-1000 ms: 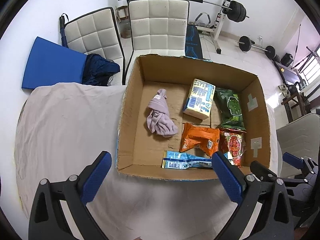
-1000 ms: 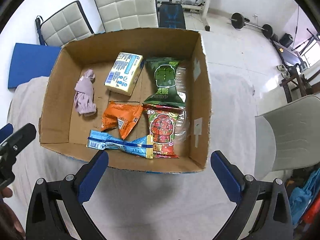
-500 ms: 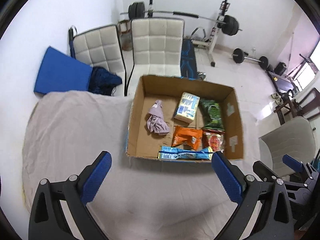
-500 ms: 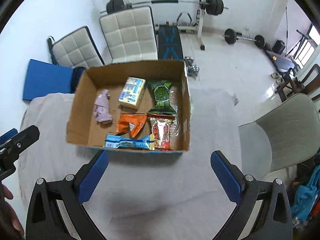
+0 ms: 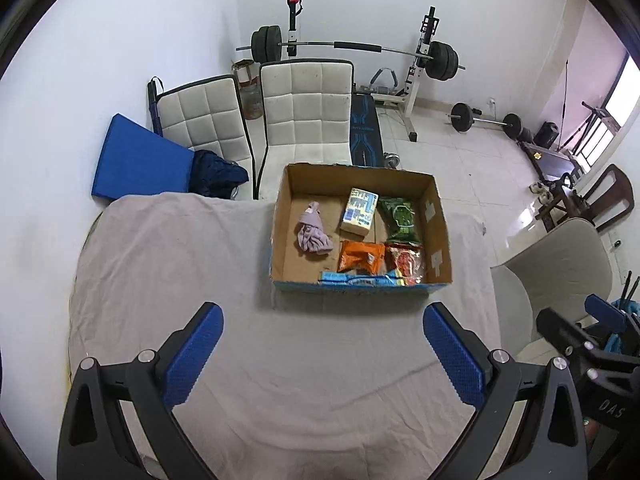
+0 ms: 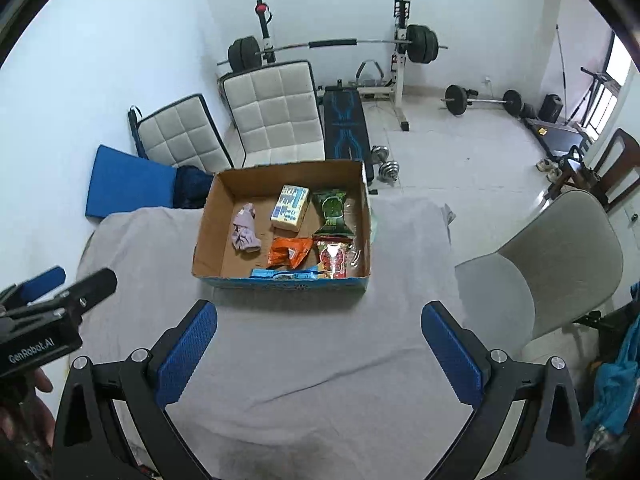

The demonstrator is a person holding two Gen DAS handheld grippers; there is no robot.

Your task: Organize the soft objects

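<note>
Nearest the cameras, the left gripper and the right gripper are held above the cloth-covered desk, each with its blue-padded fingers spread wide and nothing between them. The right gripper's fingers are equally apart and empty. Bare grey cloth is seen beneath both grippers.

Further along the desk, well apart from both grippers, an open cardboard box is placed near the far edge. Inside it, along the near wall, a light blue packet is laid flat. Just behind it an orange snack bag is seen, with a red snack bag beside it toward the right wall. A crumpled lilac cloth is found on the left part of the box floor, apart from the packets. Toward the back, a yellow and blue pack is set beside a green snack bag.

Behind the desk, two white quilted chairs and a blue mat are seen against the wall, and beyond them a barbell rack. A beige chair is positioned at the desk's right side.
</note>
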